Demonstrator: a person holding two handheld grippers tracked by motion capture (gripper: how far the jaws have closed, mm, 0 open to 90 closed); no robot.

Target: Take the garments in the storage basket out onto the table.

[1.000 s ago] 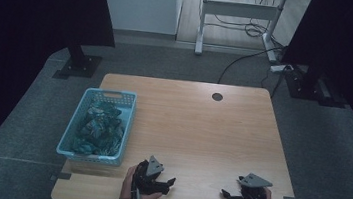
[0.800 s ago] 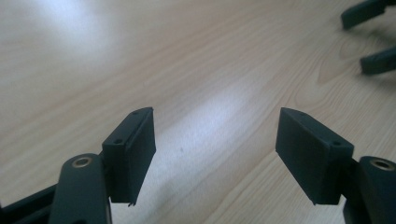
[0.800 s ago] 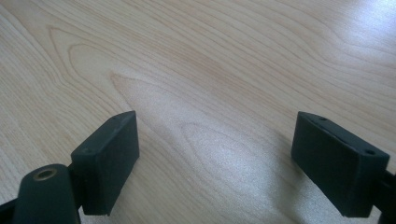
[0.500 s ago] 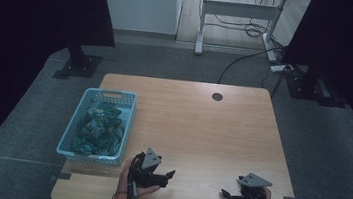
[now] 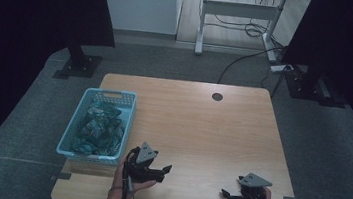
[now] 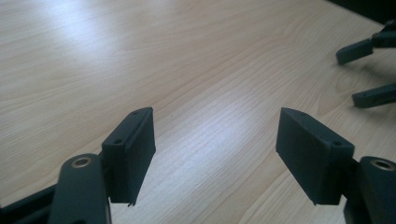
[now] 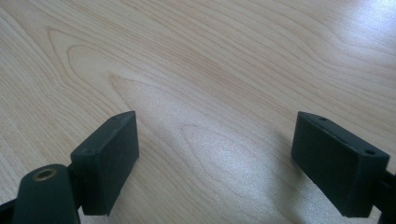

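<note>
Both grippers sit low in the high view: your left gripper at bottom centre-left, just beside the near right corner of the blue basket, your right gripper at bottom right, well apart from it. Fingers on the left are spread with nothing between them, just bare table; the right fingers are released too, over bare wood. The basket lies at left of frame, long axis running from the near edge toward the far edge, short end facing you, heaped with teal cloth. Risk, as I judge it: reaching in from this side, a finger could catch the basket rim and drag or tip it, or you snag several tangled pieces at once.
</note>
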